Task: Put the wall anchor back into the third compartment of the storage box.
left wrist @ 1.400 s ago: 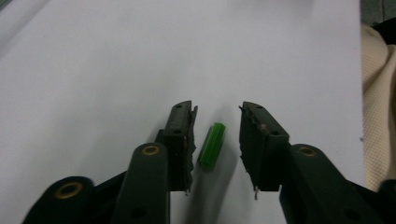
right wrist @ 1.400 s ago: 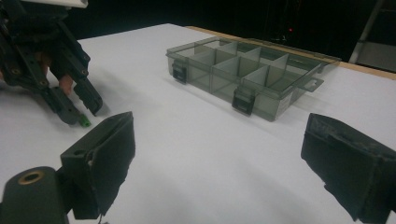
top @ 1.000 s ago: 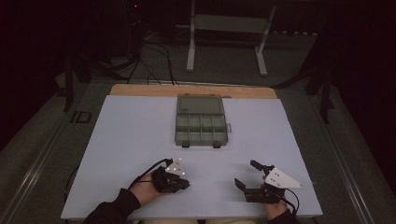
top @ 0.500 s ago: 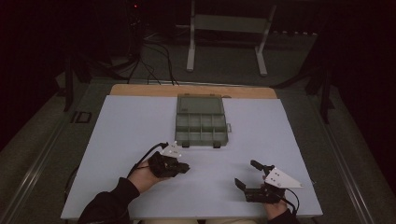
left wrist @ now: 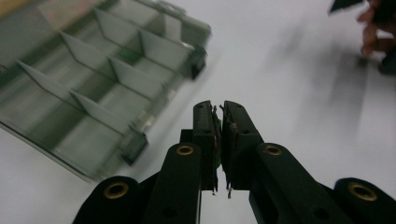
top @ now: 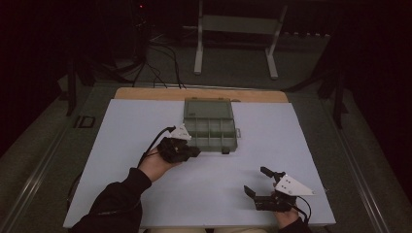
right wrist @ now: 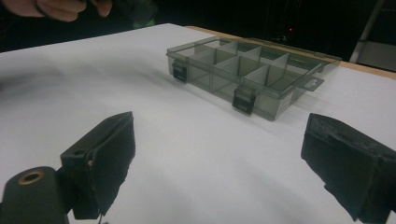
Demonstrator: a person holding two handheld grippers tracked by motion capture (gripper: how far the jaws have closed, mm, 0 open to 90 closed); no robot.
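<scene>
White table sheet (top: pixel 145 126) spreads under both my hands. Nearest, at five o'clock, my right gripper (top: pixel 264 184) rests with its jaws spread wide and nothing between them. Farther, near the centre, my left gripper (top: pixel 194 151) has its jaws pressed together, a sliver of green between the pads. At twelve o'clock from it sits the clear compartment box (top: pixel 210 125), lid open

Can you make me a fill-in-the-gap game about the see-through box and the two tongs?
1. The left tongs are ___, with a thin green bit between them.
2. The right tongs are wide ___.
3. The lid of the see-through box is ___.
4. The box rests on a ___ sheet.

Missing words: shut; open; open; white
</scene>
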